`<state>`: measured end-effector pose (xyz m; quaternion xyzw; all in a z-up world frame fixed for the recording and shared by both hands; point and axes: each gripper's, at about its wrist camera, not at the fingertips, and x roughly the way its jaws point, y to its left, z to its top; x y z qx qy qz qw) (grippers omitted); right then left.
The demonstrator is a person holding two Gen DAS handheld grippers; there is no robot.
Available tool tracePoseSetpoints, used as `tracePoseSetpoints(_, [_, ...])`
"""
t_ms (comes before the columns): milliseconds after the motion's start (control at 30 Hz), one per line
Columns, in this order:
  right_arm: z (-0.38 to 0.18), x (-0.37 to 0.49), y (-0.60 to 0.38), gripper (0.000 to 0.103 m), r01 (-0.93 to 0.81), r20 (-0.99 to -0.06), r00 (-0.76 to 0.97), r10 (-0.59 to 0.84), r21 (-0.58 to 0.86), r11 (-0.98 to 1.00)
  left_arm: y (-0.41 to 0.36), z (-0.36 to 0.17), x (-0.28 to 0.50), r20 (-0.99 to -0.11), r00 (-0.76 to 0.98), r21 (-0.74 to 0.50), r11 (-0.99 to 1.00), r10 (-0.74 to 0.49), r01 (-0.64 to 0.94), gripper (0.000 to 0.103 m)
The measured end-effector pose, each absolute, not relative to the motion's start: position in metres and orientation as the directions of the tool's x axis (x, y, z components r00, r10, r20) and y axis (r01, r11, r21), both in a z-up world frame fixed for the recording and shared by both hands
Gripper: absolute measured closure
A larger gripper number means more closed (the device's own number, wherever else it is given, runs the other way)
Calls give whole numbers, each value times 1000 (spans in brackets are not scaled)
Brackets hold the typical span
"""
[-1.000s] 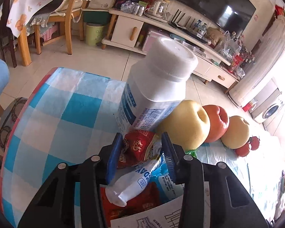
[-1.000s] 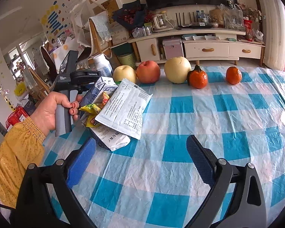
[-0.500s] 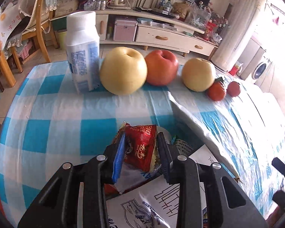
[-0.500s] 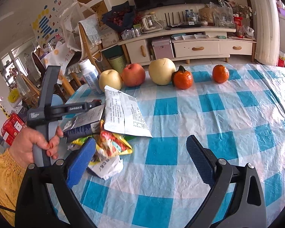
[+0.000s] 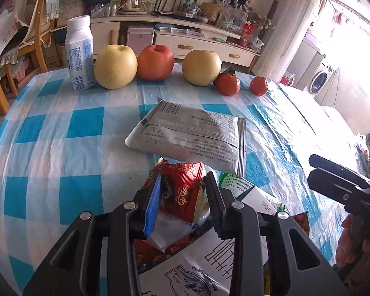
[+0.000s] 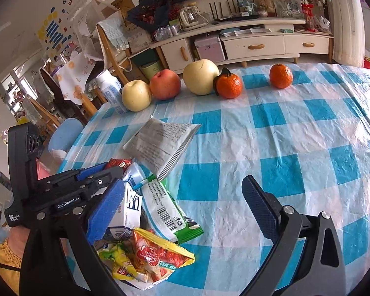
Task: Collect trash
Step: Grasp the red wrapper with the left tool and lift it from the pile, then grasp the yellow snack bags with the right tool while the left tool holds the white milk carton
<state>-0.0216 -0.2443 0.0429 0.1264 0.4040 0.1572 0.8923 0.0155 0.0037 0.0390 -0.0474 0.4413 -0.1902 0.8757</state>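
A heap of wrappers lies on the blue-checked tablecloth (image 6: 271, 135) near its left edge. My left gripper (image 5: 183, 180) has a red snack wrapper (image 5: 182, 192) between its pads, which press on it while the jaws are opening slightly. The right wrist view shows this gripper (image 6: 111, 169) low at the left, above a white carton (image 6: 129, 207). A green-and-white wrapper (image 6: 165, 212) and a yellow-and-red wrapper (image 6: 155, 259) lie beside it. A silver pouch (image 5: 192, 133) rests flat just beyond. My right gripper (image 6: 182, 212) hovers open over the heap, holding nothing.
A white milk bottle (image 5: 79, 54) stands at the far left of the table. To its right sit a pear (image 5: 116, 66), a red apple (image 5: 155, 63), another pear (image 5: 201, 67) and two tangerines (image 5: 228, 83). Wooden chairs and a TV cabinet stand behind.
My left gripper has drawn back from the bottle and fruit toward the near side, keeping the red wrapper. The silver pouch now lies flat on the cloth. The right gripper has edged toward the heap.
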Motion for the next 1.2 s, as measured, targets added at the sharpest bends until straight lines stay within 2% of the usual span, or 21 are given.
tracePoseSetpoints(67, [42, -26, -247, 6, -196, -677, 607, 416, 379, 904, 10, 47, 6, -736, 554, -253, 917, -389, 308, 64])
tracePoseSetpoints(200, [43, -37, -251, 6, -244, -655, 566, 500, 446, 861, 14, 65, -16, -709, 566, -207, 891, -421, 404, 43])
tracePoseSetpoints(333, [40, -49, -243, 6, -323, -654, 488, 579, 481, 815, 5, 67, -37, -734, 516, -130, 838, -441, 530, 32])
tracePoseSetpoints(467, [37, -62, -228, 6, -400, -679, 430, 595, 447, 800, -13, 57, -49, -783, 463, -45, 780, -416, 624, 29])
tracePoseSetpoints(567, [36, -69, -219, 6, -445, -701, 410, 583, 405, 799, -22, 56, -49, -799, 439, -16, 744, -412, 668, 22])
tracePoseSetpoints(900, [22, -71, -203, 7, -483, -760, 388, 522, 314, 817, -33, 39, -46, -838, 431, 50, 739, -335, 671, 20])
tracePoseSetpoints(1000, [19, -69, -205, 7, -473, -767, 402, 500, 293, 831, -35, 35, -50, -838, 461, 97, 750, -293, 654, 33])
tracePoseSetpoints(1033, [19, -68, -206, 8, -468, -765, 408, 499, 294, 833, -34, 34, -51, -835, 469, 98, 761, -287, 641, 34])
tracePoseSetpoints(1067, [20, -68, -208, 10, -465, -761, 412, 501, 297, 834, -32, 35, -52, -830, 476, 93, 770, -291, 632, 35])
tracePoseSetpoints(1100, [20, -67, -209, 21, -463, -758, 412, 505, 303, 833, -31, 36, -54, -825, 479, 81, 777, -298, 624, 35])
tracePoseSetpoints(1133, [20, -66, -210, 26, -460, -758, 410, 508, 309, 832, -30, 36, -56, -822, 482, 71, 784, -304, 617, 35])
tracePoseSetpoints(1200, [19, -66, -209, 27, -457, -763, 414, 496, 297, 838, -28, 37, -60, -813, 492, 60, 795, -312, 603, 36])
